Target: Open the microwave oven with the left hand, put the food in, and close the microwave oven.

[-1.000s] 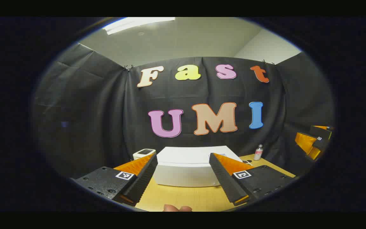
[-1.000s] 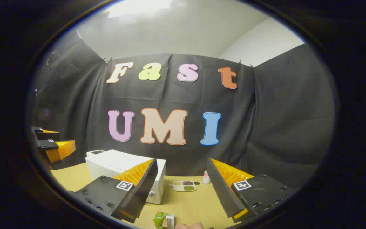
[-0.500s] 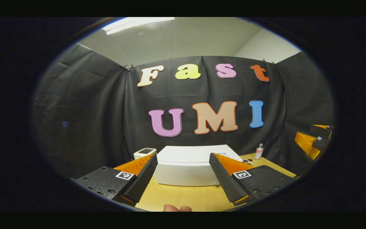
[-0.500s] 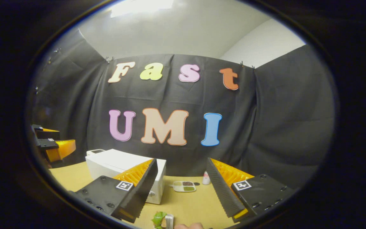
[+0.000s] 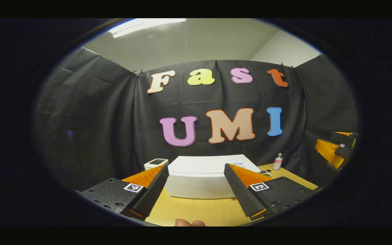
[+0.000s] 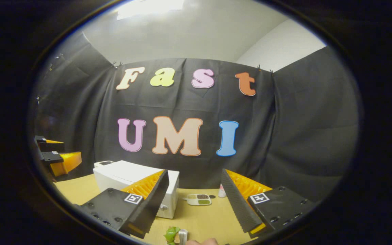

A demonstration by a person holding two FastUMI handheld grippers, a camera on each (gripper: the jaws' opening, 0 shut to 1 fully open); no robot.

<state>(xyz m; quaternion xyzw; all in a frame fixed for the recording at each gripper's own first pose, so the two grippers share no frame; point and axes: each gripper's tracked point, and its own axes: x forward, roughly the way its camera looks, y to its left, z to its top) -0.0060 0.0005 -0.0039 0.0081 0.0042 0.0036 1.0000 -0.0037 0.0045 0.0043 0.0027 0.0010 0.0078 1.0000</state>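
Little has shifted since a second ago: both views have drifted only slightly. Left tongs (image 5: 196, 190) hover wide and empty, lined up on the closed microwave oven (image 5: 201, 177) on the table (image 5: 196, 211), probably preparing to open it. Right tongs (image 6: 196, 200) gape empty above the leafy food (image 6: 171, 234).

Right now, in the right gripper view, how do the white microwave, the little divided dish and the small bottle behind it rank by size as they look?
1. Microwave oven, clearly largest.
2. Divided dish.
3. Small bottle, looking smallest, though it stands farther back than the dish, so the last two are unsure.
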